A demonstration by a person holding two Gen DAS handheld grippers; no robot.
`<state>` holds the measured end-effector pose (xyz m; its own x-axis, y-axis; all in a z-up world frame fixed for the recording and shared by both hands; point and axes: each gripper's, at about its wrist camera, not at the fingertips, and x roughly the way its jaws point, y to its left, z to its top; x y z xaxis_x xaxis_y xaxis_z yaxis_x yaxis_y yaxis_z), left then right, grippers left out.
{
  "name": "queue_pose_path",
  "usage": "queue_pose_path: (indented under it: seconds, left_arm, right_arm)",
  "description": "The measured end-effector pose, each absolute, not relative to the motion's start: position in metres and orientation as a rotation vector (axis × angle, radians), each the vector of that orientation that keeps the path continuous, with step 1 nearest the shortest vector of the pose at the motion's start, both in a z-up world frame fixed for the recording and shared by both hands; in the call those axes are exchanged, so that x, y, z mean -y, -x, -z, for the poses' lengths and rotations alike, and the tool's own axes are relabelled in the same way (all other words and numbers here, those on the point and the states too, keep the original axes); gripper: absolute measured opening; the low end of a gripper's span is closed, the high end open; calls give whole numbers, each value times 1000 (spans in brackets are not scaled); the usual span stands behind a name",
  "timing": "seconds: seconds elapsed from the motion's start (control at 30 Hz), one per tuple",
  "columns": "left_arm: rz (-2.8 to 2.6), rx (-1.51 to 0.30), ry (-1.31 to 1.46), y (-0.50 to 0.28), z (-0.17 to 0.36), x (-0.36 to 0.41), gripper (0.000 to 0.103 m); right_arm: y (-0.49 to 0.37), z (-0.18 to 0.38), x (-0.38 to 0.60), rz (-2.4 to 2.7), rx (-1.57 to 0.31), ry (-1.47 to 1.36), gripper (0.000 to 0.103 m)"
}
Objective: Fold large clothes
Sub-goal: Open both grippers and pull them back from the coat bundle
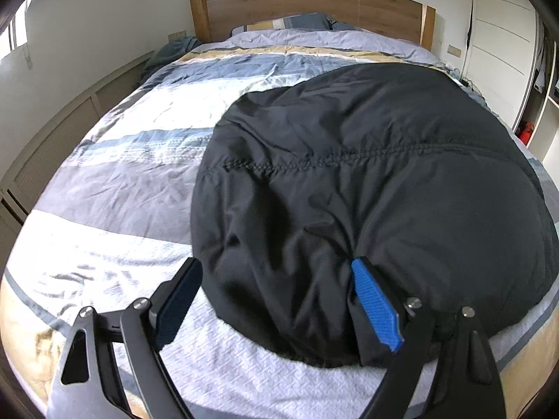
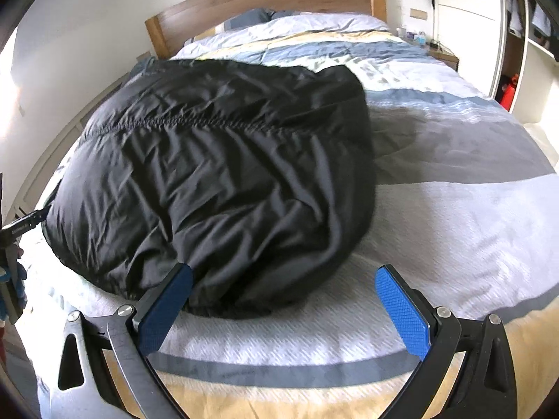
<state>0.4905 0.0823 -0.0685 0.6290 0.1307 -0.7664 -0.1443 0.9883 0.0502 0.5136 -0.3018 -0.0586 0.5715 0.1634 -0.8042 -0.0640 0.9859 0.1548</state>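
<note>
A large black padded garment [image 1: 367, 188] lies folded in a thick pile on the bed near its foot edge; it also shows in the right wrist view [image 2: 223, 174]. My left gripper [image 1: 276, 272] is open, its jaws wide apart around the garment's near left corner, the right finger pad [image 1: 375, 309] pressed into the fabric. My right gripper [image 2: 284, 279] is open around the garment's near right corner, its left pad [image 2: 164, 310] against the fabric and its right pad [image 2: 401, 310] over the bare quilt.
The bed has a striped blue, grey, white and tan quilt [image 1: 122, 181] and a wooden headboard [image 1: 314, 10]. A low cabinet runs along the left wall [image 1: 52, 146]. A white wardrobe [image 1: 503, 42] and a nightstand [image 2: 443, 56] stand to the right.
</note>
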Motion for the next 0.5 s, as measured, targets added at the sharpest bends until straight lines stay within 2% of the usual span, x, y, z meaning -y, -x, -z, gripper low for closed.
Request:
queue_pose_path:
  seconds: [0.17, 0.5]
  left_arm:
    - [-170, -878, 60, -473, 55, -98, 87]
    - [-298, -868, 197, -430, 27, -181, 87]
  right_arm:
    - [-496, 47, 316, -139, -932, -140, 103]
    - [-469, 32, 363, -100, -891, -217, 103]
